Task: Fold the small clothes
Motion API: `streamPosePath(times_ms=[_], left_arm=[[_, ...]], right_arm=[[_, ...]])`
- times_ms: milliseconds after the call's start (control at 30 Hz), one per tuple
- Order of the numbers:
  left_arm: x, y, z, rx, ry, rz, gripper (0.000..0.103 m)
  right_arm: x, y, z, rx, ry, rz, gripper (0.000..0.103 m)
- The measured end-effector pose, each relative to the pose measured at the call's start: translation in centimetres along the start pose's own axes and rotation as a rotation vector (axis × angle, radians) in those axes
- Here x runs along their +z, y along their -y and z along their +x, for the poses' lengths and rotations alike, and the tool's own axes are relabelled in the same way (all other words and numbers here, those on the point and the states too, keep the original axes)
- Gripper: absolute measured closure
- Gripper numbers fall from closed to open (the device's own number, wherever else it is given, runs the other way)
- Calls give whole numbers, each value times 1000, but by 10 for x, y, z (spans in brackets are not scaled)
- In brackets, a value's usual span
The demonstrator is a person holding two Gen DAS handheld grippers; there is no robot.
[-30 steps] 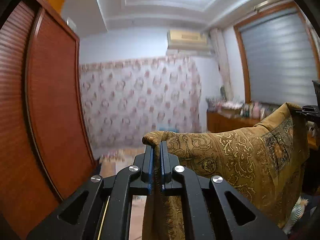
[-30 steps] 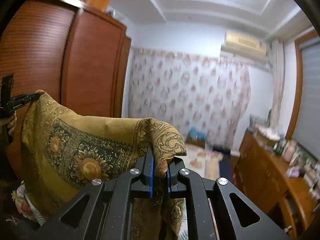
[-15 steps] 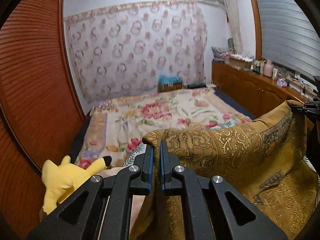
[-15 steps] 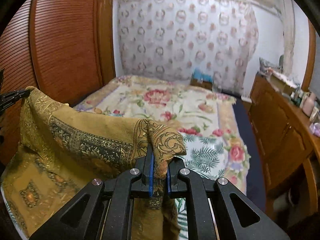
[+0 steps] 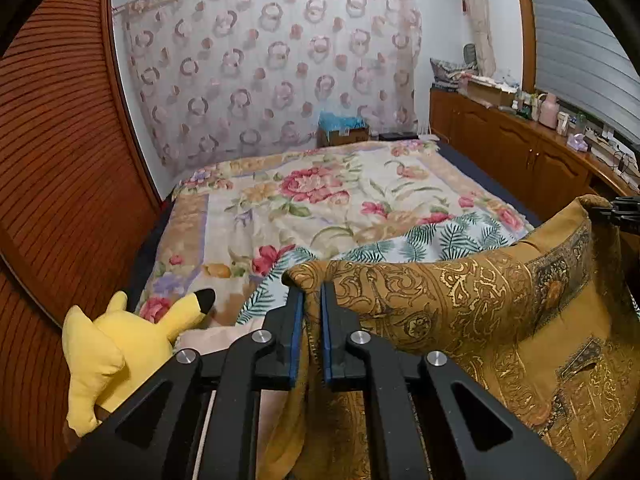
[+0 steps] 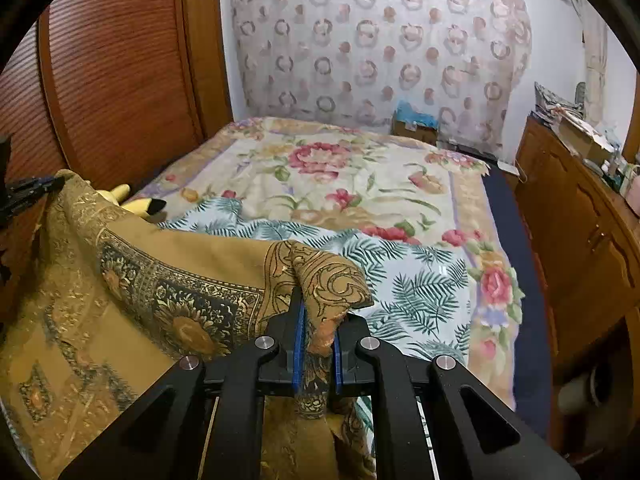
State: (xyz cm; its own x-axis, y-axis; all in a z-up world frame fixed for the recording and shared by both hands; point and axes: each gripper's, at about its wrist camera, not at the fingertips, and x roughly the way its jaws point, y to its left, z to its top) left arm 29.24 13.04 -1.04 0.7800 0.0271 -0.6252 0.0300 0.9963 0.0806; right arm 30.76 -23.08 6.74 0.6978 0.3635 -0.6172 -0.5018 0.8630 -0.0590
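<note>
1. Over the near end of the bed, left wrist view: left gripper [image 5: 313,312] has its blue-padded jaws pressed together on a corner of the mustard-gold paisley-print cloth [image 5: 480,312]. The top edge runs rightward to the other corner, where the right gripper [image 5: 618,212] shows at frame edge; its jaw state can't be read from here. Cloth hangs between the two, lower part draped toward the floral bedspread [image 5: 320,200]. Yellow plush toy [image 5: 120,352] sits at the left, apart from the cloth.
2. Right wrist view: right gripper [image 6: 316,340] pinches the opposite corner of the same cloth [image 6: 160,300]; left gripper [image 6: 28,192] is visible far left holding its end.
3. Progress, my read: cloth is only held up by two corners; no fold visible yet. Laying flat and all folds remain.
4. Versus 1.0 s ago: both cameras pointed at ceiling and wall; now pitched down, bed fills the view. Grips unchanged on both corners. Looks like lowering onto the bed.
</note>
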Motion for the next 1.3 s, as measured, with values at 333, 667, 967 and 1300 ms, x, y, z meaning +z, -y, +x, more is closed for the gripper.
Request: streamPosePath(times_ms=[333,667,967,1300], left_arm=[[-39,-2,-16,-37,-39,-6,42],[-98,3,-28,-51,-112,-44,30],[-104,0,-27,-54,-117,-91,30],[-108,-4,-23,-56,-130,-106,31]], right_arm=[[-20,1,-4,-41,-24,26,42],[-74,-21,-34,-22,-57,52,42],[-88,-2,-37,-76,-101,108,42],[-89,-1,-20,-34,-116,110,59]])
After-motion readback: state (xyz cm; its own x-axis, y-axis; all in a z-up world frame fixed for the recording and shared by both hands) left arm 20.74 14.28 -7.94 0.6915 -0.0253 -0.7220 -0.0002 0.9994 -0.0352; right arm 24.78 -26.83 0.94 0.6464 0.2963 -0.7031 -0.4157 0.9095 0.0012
